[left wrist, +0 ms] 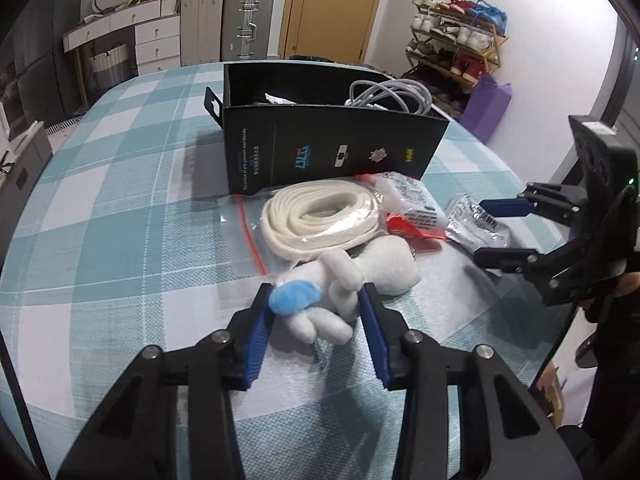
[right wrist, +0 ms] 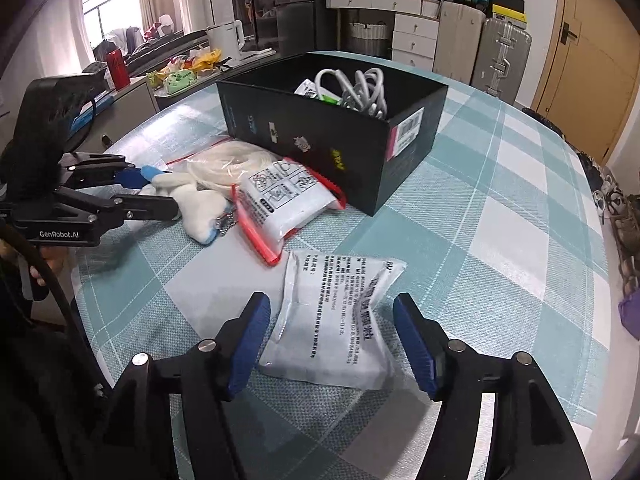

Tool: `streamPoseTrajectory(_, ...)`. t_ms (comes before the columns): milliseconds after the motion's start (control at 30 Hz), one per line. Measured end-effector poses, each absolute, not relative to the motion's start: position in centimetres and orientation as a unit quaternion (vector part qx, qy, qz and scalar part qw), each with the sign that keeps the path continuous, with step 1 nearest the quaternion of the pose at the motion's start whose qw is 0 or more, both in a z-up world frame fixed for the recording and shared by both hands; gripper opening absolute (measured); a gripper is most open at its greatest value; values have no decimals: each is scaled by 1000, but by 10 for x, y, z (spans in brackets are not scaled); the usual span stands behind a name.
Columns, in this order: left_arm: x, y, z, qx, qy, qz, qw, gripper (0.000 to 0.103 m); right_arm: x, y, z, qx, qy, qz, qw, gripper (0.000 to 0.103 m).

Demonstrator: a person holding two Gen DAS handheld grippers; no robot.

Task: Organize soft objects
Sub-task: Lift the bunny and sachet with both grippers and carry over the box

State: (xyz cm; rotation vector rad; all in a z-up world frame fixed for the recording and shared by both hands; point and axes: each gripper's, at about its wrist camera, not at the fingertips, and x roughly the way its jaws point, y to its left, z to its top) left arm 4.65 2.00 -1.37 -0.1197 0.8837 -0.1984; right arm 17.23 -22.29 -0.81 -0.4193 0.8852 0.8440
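A white plush toy with a blue patch (left wrist: 332, 296) lies on the checked tablecloth, between the open fingers of my left gripper (left wrist: 314, 298); it also shows in the right wrist view (right wrist: 192, 200). A white sealed packet (right wrist: 336, 320) lies flat between the open fingers of my right gripper (right wrist: 332, 308); it also shows in the left wrist view (left wrist: 476, 220). A coil of cream rope in a clear zip bag (left wrist: 320, 216) and a red-edged white packet (right wrist: 284, 200) lie beside the black box (right wrist: 340, 136).
The open black box (left wrist: 320, 148) holds white cables (left wrist: 392, 94) and small items. The round table edge (right wrist: 592, 200) curves at the right. Suitcases, drawers and a shoe rack (left wrist: 456, 36) stand behind the table.
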Motion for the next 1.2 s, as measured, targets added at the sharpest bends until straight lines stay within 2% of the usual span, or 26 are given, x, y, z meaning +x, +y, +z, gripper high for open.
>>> streamPoseTrajectory(233, 43, 20, -8, -69, 414, -117, 900, 40, 174, -218, -14, -195, 421, 389, 796, 71)
streamPoseTrajectory(367, 42, 17, -6, -71, 408, -128, 901, 40, 176, -215, -15, -194, 421, 383, 799, 71)
streamPoseTrajectory(500, 39, 12, -5, -68, 404, -142, 901, 40, 173, -214, -14, -198, 414, 395, 796, 52)
streamPoseTrajectory(700, 39, 7, -2, -69, 398, -146, 903, 40, 168, -219, -12, -202, 407, 411, 790, 40)
streamPoseTrajectory(1200, 39, 13, 6, -84, 381, -131, 912, 40, 161, -232, 1, -192, 388, 426, 794, 37)
